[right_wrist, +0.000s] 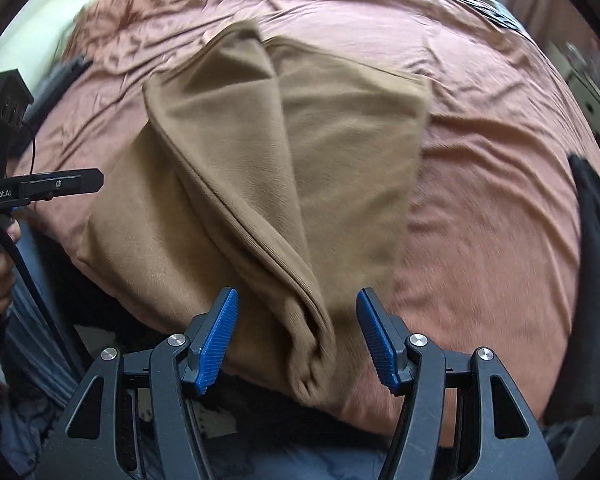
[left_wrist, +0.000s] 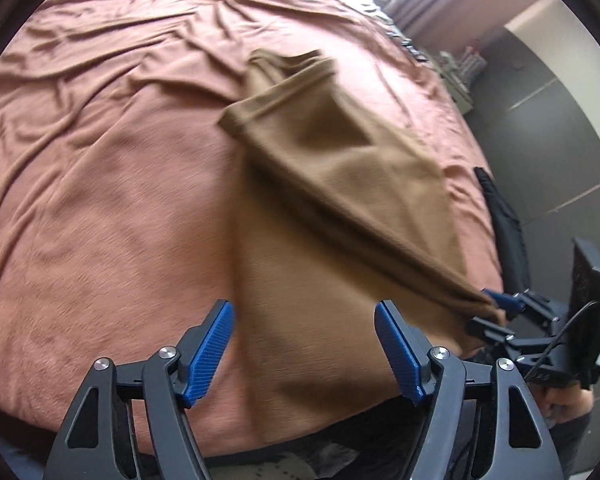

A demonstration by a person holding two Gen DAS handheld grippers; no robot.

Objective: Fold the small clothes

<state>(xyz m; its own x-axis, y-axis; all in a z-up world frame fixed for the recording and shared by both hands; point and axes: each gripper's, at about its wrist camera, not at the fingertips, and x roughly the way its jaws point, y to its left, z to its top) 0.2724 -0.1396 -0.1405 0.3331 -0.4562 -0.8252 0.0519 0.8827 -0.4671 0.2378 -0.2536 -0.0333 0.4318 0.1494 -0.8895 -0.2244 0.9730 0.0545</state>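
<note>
— Rust-pink bed sheet (left_wrist: 100, 160), rumpled, fills both views; bed's near edge sits just under both claws. Where's the garment?

— Brown garment (left_wrist: 340, 184) lies on the sheet, ahead of the left claw (left_wrist: 303, 306) and running off to its right. One long raised fold ends at the right claw (right_wrist: 297, 294).

— Claw states?

— Left claw: released, pads wide apart, nothing pinched, cloth lying flat below and beyond. Right claw: also spread. The fold's bunched end sits between its pads, with a visible gap at the right-hand pad, so I read it as not gripping.

— How to do this fold well?

— My judgement: flatten that raised ridge first. Take the hem ahead of each claw, keep both corners level, and lay the layer over so the edges meet. A lopsided pull would probably drag the whole piece towards the bed's edge.

— Room to move?

— Plenty of bare sheet ahead of and left of the left claw. Tighter right of the right claw: dark cloth (right_wrist: 596, 220) lies on that edge of the bed. Behind both claws the mattress drops off, so work forwards. Frames are blurred, so hems are hard to trace.
</note>
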